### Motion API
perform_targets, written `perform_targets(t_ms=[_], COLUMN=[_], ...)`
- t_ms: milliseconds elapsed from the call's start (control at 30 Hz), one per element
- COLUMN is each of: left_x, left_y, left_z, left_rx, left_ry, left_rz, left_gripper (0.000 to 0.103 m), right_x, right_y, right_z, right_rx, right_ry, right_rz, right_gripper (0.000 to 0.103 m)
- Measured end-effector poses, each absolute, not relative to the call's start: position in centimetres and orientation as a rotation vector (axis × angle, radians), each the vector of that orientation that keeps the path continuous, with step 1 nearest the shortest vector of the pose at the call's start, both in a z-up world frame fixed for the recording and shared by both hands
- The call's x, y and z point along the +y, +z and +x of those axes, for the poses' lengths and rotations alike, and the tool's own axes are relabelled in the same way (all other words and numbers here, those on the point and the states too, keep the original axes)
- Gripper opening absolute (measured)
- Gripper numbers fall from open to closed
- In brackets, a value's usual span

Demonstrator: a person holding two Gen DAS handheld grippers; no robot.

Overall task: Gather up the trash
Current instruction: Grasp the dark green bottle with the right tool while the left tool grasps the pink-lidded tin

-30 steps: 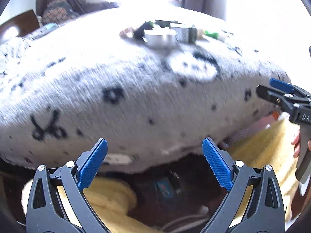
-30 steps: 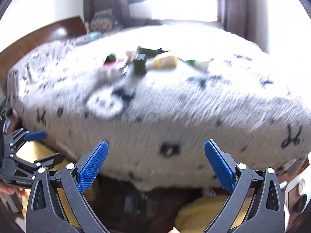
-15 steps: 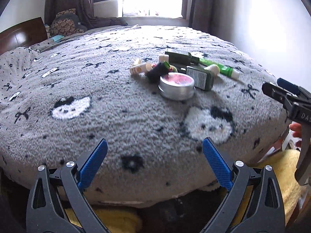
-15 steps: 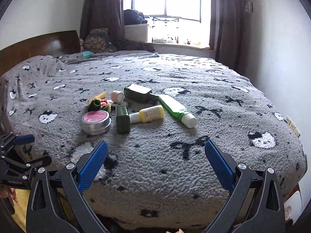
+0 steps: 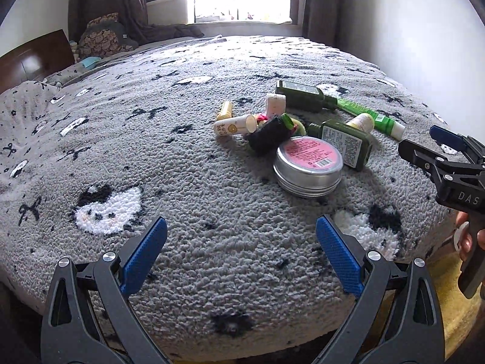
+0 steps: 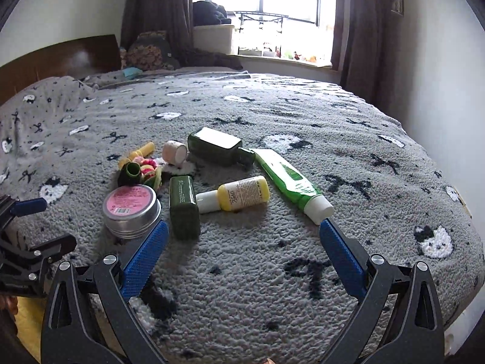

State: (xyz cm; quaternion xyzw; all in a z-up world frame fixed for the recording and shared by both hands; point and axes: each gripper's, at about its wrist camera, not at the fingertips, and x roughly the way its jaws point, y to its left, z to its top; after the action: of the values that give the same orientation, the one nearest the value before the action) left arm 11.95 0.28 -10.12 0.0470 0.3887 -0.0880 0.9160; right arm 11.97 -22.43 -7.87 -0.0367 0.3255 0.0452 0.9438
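Note:
A cluster of toiletry items lies on a grey patterned blanket [image 5: 188,188] [image 6: 272,254]. Nearest is a round metal tin with a pink label [image 5: 308,163] [image 6: 131,207]. Beside it lie a dark green bottle [image 5: 345,144] [image 6: 183,209], a yellow bottle [image 6: 238,195], a green tube [image 6: 289,180] [image 5: 371,116], a bigger dark green bottle [image 6: 218,147] [image 5: 304,95] and small tubes. My left gripper [image 5: 241,254] is open above the blanket, short of the tin. My right gripper [image 6: 244,256] is open too, in front of the yellow bottle.
The bed's near edge curves below both grippers, with yellow fabric [image 5: 454,303] on the floor beside it. A wooden headboard [image 6: 60,57] stands at the far left, pillows and a window [image 6: 288,0] at the back. Each gripper shows at the edge of the other's view.
Both grippers have risen from below the bed's edge and come forward over the blanket; the items now appear nearer and sharper. Both stay open.

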Motion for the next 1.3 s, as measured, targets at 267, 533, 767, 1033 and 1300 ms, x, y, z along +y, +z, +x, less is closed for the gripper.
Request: perform_targets(t_ms=[267,533,767,1033,1300], left_x=[0.8,0.0,-1.2,-4.5,-6.8], left_y=[-11.3,-11.7,-11.7,-11.7,-11.9], left_z=[13.6,13.9,14.6,15.4,16.0], left_rx=[0.845,0.858,0.860,0.847,0.866], left_ry=[-0.162,-0.207,-0.254,-0.308,-0.339], left_rz=[0.118,0.117,0.094,0.112,0.063], left_gripper=[0.088,0.079,0.071,0.066,0.069], right_x=[-21.0,-18.9,-18.2,-20.4,-23.9], right_y=[-9.3,-11.0,-11.7,-8.9,-8.4], right_z=[14.4,17.3,18.1,15.4,13.5], right_rx=[0.730,0.795,0.796,0.716,0.701], right_ry=[0.125,0.226,0.289,0.257,0.209], right_rz=[-0.062,-0.037,-0.019,-0.031,0.004], right_gripper=[0.082,0.065,0.031,0.028,0.028])
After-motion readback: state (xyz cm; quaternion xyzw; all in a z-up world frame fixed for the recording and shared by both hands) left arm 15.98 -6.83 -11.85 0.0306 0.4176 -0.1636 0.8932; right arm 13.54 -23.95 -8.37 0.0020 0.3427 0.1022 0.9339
